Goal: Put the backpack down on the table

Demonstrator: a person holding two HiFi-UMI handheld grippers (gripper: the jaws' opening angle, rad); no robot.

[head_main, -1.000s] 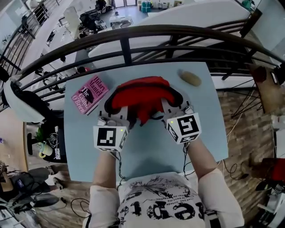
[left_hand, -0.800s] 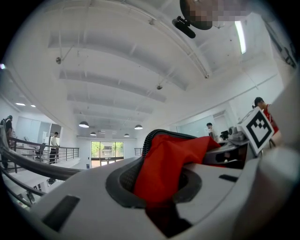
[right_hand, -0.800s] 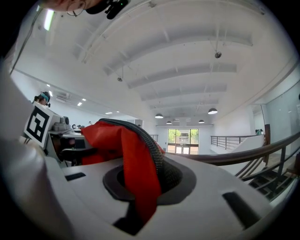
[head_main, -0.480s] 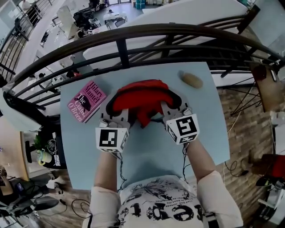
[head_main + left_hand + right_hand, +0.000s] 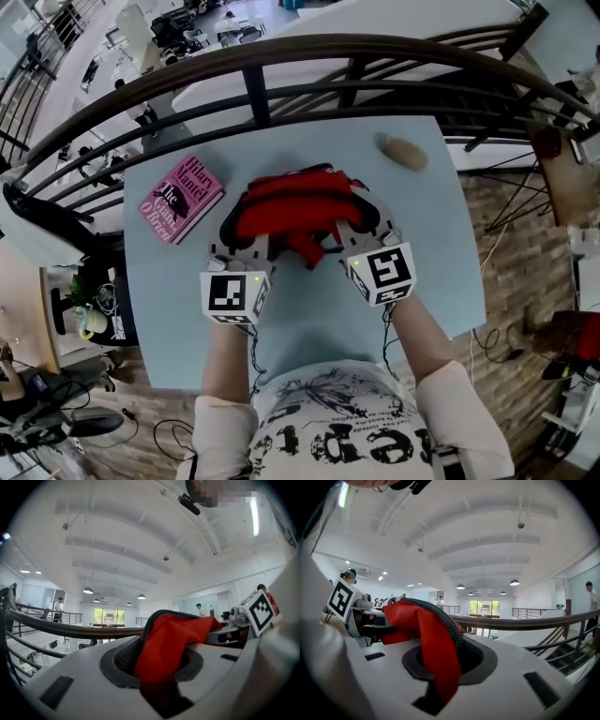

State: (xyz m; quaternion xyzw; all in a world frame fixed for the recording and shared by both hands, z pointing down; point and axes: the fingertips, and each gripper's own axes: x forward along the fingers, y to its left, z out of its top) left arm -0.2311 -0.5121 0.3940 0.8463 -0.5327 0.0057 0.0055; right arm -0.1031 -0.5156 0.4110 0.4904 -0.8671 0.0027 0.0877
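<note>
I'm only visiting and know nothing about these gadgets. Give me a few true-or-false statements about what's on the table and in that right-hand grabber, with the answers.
1. The backpack is red. True.
2. The pink book lies to the right of the backpack. False: it lies to its left, apart from it.
3. The right gripper is empty. False: red backpack fabric is pinched between its jaws.
4. A brownish lump lies near the far right corner of the table. True.
</note>
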